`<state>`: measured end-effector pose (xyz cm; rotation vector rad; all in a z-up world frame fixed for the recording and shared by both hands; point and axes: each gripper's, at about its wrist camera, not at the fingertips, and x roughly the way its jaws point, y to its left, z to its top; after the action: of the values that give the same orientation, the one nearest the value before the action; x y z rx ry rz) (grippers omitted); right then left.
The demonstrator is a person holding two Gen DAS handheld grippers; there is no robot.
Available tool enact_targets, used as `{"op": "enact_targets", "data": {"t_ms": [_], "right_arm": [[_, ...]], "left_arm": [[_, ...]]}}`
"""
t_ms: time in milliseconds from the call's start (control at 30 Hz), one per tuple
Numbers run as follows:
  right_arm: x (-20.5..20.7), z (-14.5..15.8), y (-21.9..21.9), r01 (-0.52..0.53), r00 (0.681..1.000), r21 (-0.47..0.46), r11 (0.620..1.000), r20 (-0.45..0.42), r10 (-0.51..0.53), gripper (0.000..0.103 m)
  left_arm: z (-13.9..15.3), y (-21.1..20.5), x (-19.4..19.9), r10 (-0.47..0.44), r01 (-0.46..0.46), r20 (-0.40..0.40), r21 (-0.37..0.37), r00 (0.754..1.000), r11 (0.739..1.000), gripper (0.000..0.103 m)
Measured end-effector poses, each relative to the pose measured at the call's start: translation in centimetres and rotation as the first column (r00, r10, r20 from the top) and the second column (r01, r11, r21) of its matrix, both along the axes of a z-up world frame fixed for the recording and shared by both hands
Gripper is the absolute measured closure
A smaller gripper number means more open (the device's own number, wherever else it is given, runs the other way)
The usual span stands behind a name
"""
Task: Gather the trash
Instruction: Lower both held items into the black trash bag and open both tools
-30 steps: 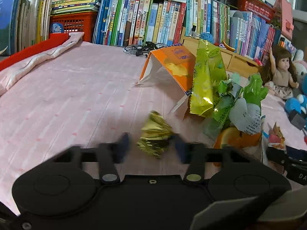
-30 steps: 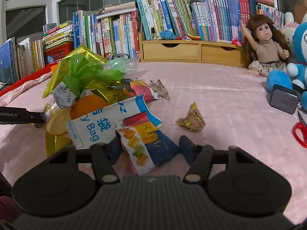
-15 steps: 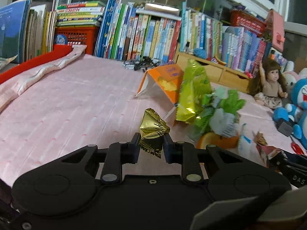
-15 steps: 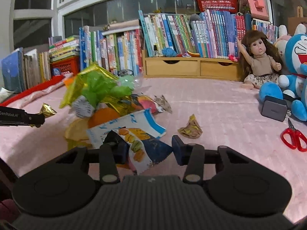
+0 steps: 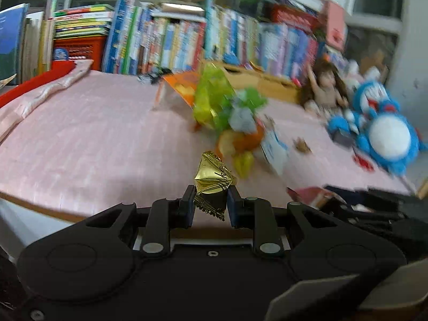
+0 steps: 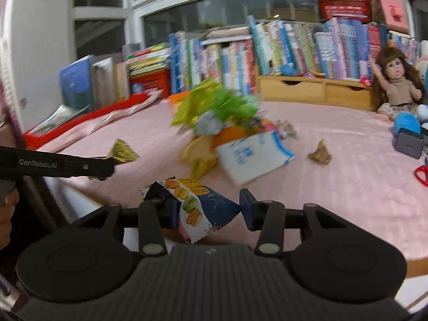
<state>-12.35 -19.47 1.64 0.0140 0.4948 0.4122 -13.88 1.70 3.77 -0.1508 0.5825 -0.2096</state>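
The left gripper (image 5: 209,205) tips a little downward, pinching a gold foil wrapper (image 5: 212,184) between its fingers. The right gripper (image 6: 207,210) tips down too, squeezing a macaron snack packet (image 6: 199,206).

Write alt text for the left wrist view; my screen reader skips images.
The left gripper is shut on a crumpled gold wrapper above a pink bedspread. Beyond lies a blurred pile of snack bags, with books and a blue plush toy behind.
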Motion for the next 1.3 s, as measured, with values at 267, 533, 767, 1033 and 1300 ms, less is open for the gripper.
{"op": "enact_targets", "data": {"t_ms": [267, 533, 767, 1033, 1300], "right_arm": [[-3.5, -3.7, 1.7, -0.13, 0.987, -0.076, 0.989, -0.102, 0.122, 0.053], [-4.2, -8.0, 3.1, -0.216, 0.953, -0.141, 0.966, -0.247, 0.177, 0.047], [-4.2, -9.9, 3.6, -0.259, 0.93, -0.17, 0.951, -0.311, 0.198, 0.035], [-4.0, -10.6, 3.9, -0.312, 0.909, -0.196, 0.93, -0.346, 0.232, 0.022], [-3.7, -10.6, 4.6, -0.338, 0.905, -0.208, 0.918, -0.34, 0.256, 0.016]], "left_arm": [[-4.6, -0.8, -3.4, -0.067, 0.069, -0.222, 0.0, 0.973, 0.998, 0.08], [-9.3, -0.3, -4.4, -0.062, 0.087, -0.391, 0.048, 0.918, 0.995, 0.08], [-11.0, -0.4, -4.8, -0.088, 0.131, -0.444, 0.067, 0.892, 0.989, 0.079], [-12.3, -0.3, -4.7, -0.093, 0.159, -0.483, 0.097, 0.871, 0.983, 0.072], [-12.7, -1.6, -3.5, -0.09, 0.167, -0.486, 0.117, 0.869, 0.979, 0.05]]}}
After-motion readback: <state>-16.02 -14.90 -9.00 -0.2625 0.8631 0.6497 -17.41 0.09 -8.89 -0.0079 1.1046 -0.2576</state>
